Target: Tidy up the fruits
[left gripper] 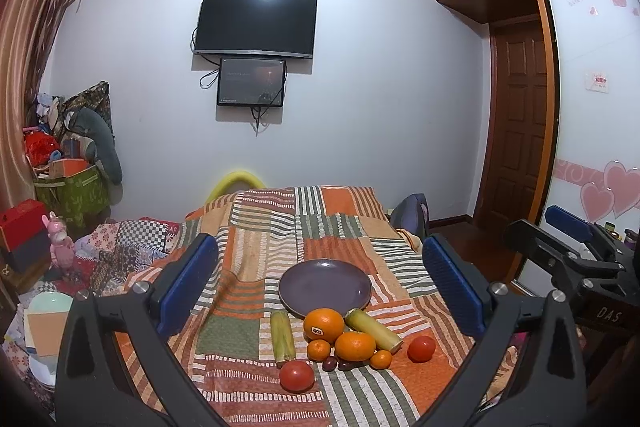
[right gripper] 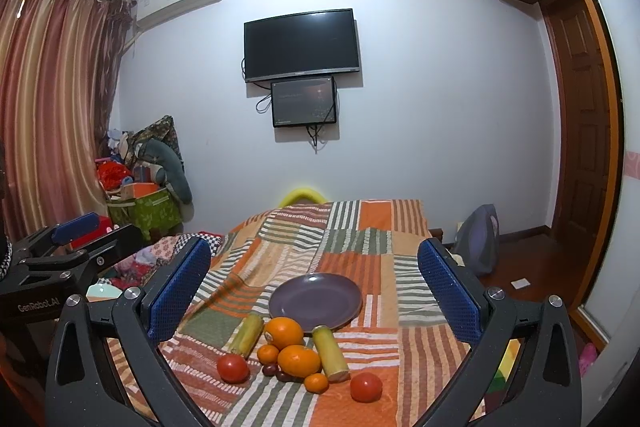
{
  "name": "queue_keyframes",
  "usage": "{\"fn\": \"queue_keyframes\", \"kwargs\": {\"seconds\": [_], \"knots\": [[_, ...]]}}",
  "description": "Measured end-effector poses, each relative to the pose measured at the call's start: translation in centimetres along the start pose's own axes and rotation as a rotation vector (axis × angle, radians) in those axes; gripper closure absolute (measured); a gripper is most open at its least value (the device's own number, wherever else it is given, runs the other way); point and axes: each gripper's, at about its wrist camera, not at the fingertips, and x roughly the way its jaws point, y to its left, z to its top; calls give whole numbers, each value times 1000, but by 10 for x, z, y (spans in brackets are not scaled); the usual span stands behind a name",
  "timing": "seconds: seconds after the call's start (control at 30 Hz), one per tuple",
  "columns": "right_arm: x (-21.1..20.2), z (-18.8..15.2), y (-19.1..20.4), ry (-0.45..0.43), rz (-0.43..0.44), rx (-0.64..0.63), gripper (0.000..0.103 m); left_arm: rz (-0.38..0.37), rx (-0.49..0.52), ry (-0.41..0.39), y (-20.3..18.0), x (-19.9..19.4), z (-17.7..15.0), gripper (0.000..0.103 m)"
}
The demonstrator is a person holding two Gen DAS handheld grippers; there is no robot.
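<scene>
Both grippers, left gripper (left gripper: 318, 279) and right gripper (right gripper: 314, 277), hover wide open and empty above a quilt (left gripper: 256, 227), ready to lift the clustered fruits (left gripper: 340, 341) onto the empty plate (left gripper: 325, 287) just behind

Both cameras sit low, near bed's near end, face far wall. Left wrist view looks from left, right wrist view from right. Shared: purple plate (left gripper: 325, 285) (right gripper: 315, 301), TV (left gripper: 256, 23) (right gripper: 301, 43).

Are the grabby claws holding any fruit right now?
No. Both the left gripper and right gripper are open and empty; the fruit, like the big orange, lies on the blanket.
</scene>
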Motion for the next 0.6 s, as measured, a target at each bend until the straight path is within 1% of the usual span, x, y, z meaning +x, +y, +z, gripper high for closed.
{"fn": "queue_keyframes", "kwargs": {"seconds": [0.6], "knots": [[-2,0,1,1,-2,8,0,-5,-1,9,0,1,-3,0]]}}
